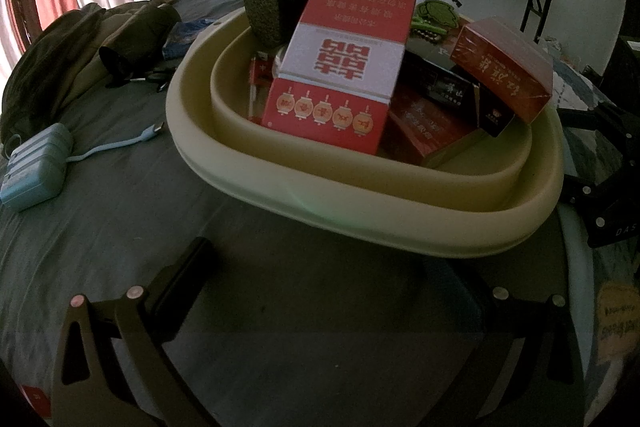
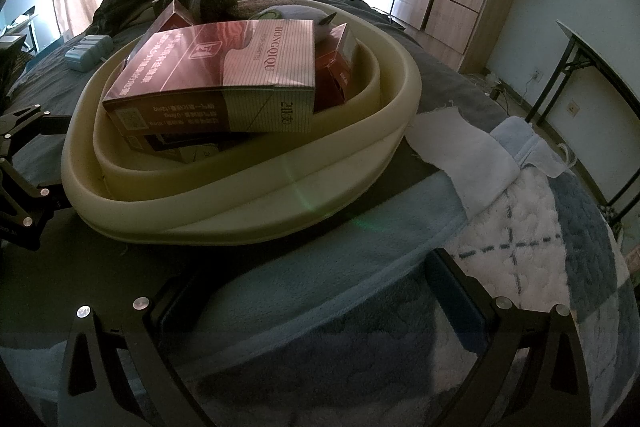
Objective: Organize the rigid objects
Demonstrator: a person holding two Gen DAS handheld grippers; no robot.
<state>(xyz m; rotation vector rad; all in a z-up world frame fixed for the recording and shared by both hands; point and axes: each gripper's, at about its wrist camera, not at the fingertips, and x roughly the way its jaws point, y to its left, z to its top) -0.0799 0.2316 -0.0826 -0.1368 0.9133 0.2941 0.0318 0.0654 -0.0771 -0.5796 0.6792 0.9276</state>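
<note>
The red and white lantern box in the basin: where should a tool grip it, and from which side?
Probably across the raised upper end of the red and white lantern box, coming from above. It leans tilted, topmost among the boxes, with its lower end down inside the basin.

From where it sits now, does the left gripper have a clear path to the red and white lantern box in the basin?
Probably yes. The left gripper is open and empty, the lantern box stands above the basin rim, and only bare bedding lies between.
</note>
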